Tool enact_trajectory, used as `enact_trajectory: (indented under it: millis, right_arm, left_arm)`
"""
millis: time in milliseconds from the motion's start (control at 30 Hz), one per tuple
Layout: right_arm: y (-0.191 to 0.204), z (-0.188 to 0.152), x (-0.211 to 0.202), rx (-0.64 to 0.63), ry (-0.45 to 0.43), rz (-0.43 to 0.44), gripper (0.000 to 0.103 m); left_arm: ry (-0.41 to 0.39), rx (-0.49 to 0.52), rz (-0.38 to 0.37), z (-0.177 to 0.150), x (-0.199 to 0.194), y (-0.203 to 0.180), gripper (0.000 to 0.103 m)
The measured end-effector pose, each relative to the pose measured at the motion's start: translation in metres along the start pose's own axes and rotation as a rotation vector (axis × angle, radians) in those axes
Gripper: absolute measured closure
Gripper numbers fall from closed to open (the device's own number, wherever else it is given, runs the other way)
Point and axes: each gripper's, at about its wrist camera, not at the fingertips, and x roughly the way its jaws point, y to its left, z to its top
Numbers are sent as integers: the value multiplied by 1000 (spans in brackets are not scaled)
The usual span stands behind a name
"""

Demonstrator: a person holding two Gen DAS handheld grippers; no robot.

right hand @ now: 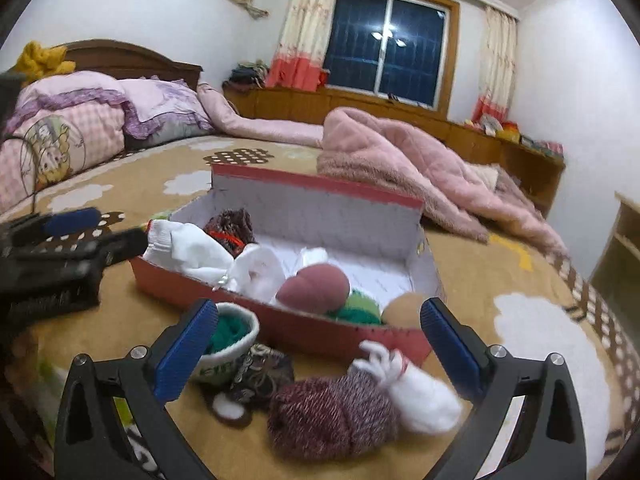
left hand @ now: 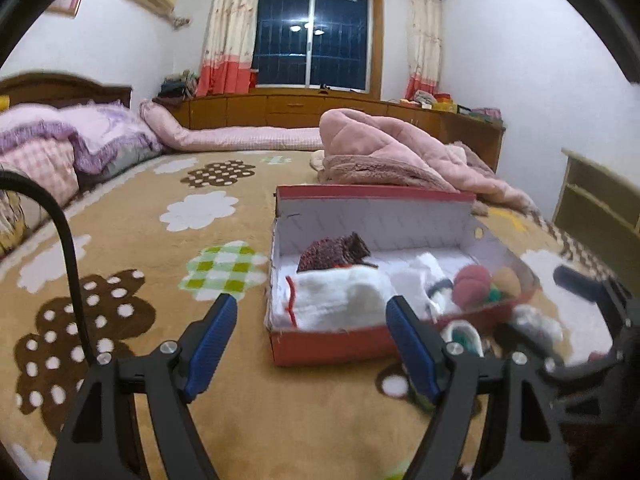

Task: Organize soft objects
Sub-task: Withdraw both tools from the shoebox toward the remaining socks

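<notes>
A red shoebox (left hand: 340, 346) (right hand: 320, 330) with a white inside lies open on the bed. It holds white socks (left hand: 340, 292) (right hand: 188, 252), a dark maroon knit item (left hand: 336, 254) (right hand: 232, 224), a pink sock ball (left hand: 472, 282) (right hand: 312, 288), a green one (right hand: 360, 308) and a tan one (left hand: 506, 280) (right hand: 404, 308). In front of the box lie a maroon knit roll (right hand: 332, 416), a white sock (right hand: 420, 396), a green-and-white sock (right hand: 228, 336) and a dark patterned sock (right hand: 260, 372). My left gripper (left hand: 312, 340) is open and empty before the box. My right gripper (right hand: 320, 344) is open and empty above the loose socks.
The bed has a tan blanket (left hand: 160, 240) with flower patches. A pink fleece blanket (left hand: 392, 152) (right hand: 400, 160) is heaped behind the box. Pillows and quilts (right hand: 80, 128) lie at the headboard on the left. A wooden cabinet (left hand: 320, 108) runs under the window.
</notes>
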Motion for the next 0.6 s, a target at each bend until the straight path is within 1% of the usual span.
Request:
enact_trajectory:
  millis: [100, 167, 233, 300, 400, 500, 600]
  right_arm:
    - [2, -3, -6, 27, 16, -6, 0]
    - [5, -5, -13, 23, 13, -17, 0]
    - [8, -6, -22, 21, 5, -21, 0]
    - [9, -10, -28, 20, 5, -28, 0]
    - [6, -15, -33, 39, 28, -29, 0]
    - [0, -21, -38, 82, 62, -31, 0]
    - [-2, -28, -43, 120, 100, -7, 0]
  left_arm:
    - [-11, 10, -10, -5, -14, -8, 22]
    - [-13, -19, -10, -5, -23, -7, 22]
    - [-9, -49, -34, -7, -31, -3, 22]
    - [-5, -55, -34, -9, -38, 0, 22]
    - [6, -70, -30, -15, -45, 5, 22]
    - [31, -94, -50, -22, -49, 9, 22]
    - [48, -97, -69, -29, -57, 9, 22]
